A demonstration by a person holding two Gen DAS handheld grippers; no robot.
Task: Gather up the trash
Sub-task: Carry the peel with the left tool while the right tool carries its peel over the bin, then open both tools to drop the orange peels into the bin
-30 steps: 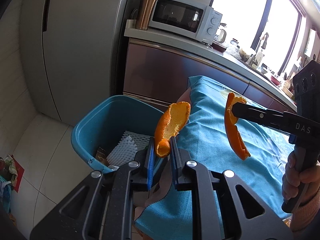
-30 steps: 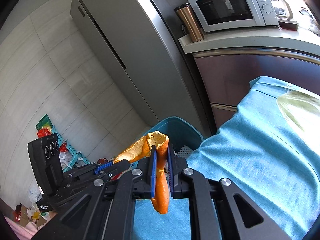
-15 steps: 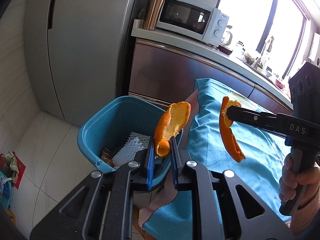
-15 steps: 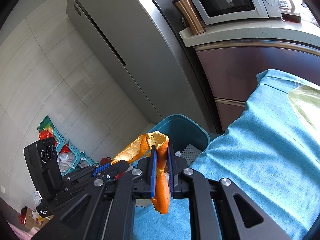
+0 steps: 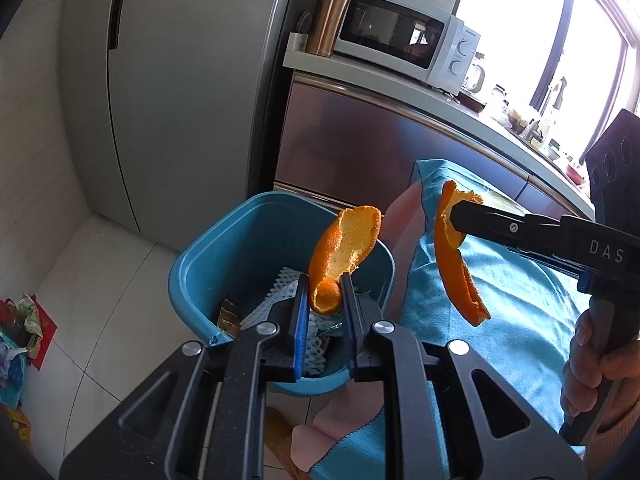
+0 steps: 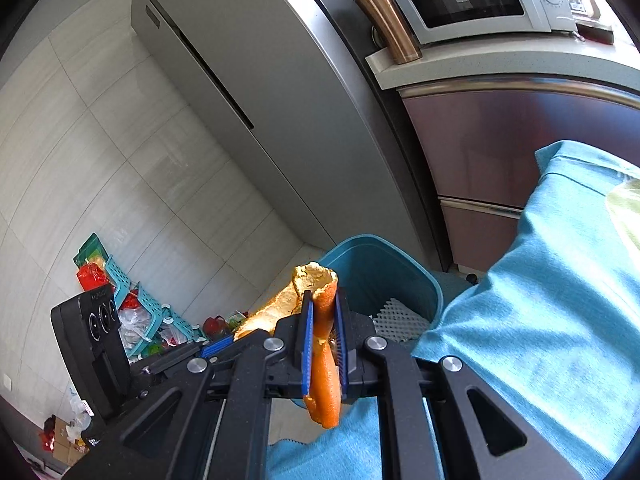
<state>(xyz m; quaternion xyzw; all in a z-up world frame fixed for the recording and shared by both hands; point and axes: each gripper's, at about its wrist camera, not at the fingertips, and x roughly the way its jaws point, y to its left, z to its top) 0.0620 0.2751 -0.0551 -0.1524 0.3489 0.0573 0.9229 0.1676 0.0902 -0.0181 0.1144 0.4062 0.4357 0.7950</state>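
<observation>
My left gripper [image 5: 324, 294] is shut on a curled orange peel [image 5: 344, 252] and holds it over the near rim of the blue trash bin [image 5: 208, 264]. The bin holds white foam netting [image 5: 280, 292] and a wrapper. My right gripper [image 6: 320, 312] is shut on a long orange peel strip [image 6: 324, 376]. In the left wrist view that gripper [image 5: 452, 214] and its strip [image 5: 456, 272] hang over the blue tablecloth [image 5: 512, 320], right of the bin. The bin also shows in the right wrist view [image 6: 380, 268].
A grey refrigerator [image 5: 192, 80] stands behind the bin. A counter carries a microwave [image 5: 400, 36] and a copper tumbler [image 5: 330, 20]. Clutter and a teal basket [image 6: 132, 296] lie on the tiled floor at left.
Both grippers have moved left toward the bin with their peels. The left peel now hangs over the bin's rim. Both grips are unchanged.
</observation>
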